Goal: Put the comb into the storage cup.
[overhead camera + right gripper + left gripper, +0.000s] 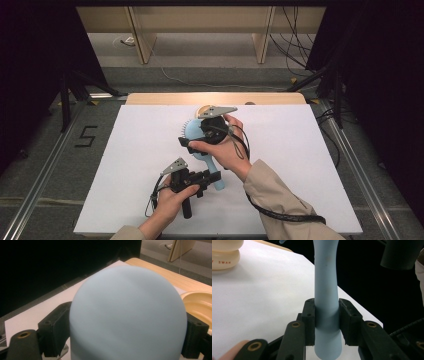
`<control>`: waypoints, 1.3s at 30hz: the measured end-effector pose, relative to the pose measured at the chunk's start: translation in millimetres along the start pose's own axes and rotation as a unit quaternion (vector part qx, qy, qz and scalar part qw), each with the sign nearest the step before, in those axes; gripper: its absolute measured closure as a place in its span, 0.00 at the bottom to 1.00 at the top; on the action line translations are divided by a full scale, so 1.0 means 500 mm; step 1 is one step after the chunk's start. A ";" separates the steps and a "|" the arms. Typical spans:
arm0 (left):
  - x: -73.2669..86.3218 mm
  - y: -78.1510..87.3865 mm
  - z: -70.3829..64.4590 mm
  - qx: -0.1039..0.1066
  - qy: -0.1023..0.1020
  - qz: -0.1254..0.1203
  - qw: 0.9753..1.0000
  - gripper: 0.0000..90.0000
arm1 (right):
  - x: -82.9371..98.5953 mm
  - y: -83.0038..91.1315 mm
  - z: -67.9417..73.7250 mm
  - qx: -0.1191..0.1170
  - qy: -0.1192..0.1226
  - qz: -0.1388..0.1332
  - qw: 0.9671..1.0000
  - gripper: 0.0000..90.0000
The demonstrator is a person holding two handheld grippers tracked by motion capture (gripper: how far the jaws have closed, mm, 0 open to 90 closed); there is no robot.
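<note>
You have the pale blue hairbrush [205,150] held above the white table sheet [300,165] near its middle, caught at both ends, and its long axis runs from its handle near you up to its head at the far end, slanting a little toward your left. Your left gripper [207,177] sits at the near end and is closed across the handle [325,290]; the left gripper view shows both black pads pressed flat against the shaft, with the flared butt sticking out below them. Your right gripper [192,141] is at the far end, its jaws spread wide and closed on the two sides of the rounded head [127,315], so neither hand is nearer than the other. The brush is smooth matte plastic, plain on its domed back, with short bristles [186,127] just showing at the far left edge. A cream-coloured container [224,255] stands near the table's far edge, beyond the head.
</note>
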State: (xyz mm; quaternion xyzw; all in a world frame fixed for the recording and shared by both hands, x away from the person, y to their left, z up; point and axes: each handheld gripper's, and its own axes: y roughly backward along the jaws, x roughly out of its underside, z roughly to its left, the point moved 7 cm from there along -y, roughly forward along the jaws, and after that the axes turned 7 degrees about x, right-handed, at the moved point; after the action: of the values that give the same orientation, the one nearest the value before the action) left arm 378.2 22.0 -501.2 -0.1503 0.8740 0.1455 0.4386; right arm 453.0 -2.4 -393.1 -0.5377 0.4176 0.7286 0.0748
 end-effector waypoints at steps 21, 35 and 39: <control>0.000 0.002 0.004 -0.007 -0.008 0.005 1.000 0.75 | 0.003 -0.001 0.003 0.006 -0.005 0.012 1.000 0.23; -0.006 0.006 0.007 -0.016 -0.024 0.007 1.000 0.75 | -0.001 -0.001 0.001 0.006 -0.009 -0.004 1.000 0.23; -0.013 0.010 0.008 -0.025 -0.041 0.008 0.999 0.75 | -0.008 0.005 0.002 0.008 -0.009 -0.014 1.000 0.23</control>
State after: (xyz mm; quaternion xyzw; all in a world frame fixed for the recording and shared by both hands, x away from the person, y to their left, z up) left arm 382.8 28.7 -497.8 -0.1486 0.8526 0.1770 0.4687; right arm 452.5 -1.7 -388.4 -0.5364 0.4148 0.7291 0.0931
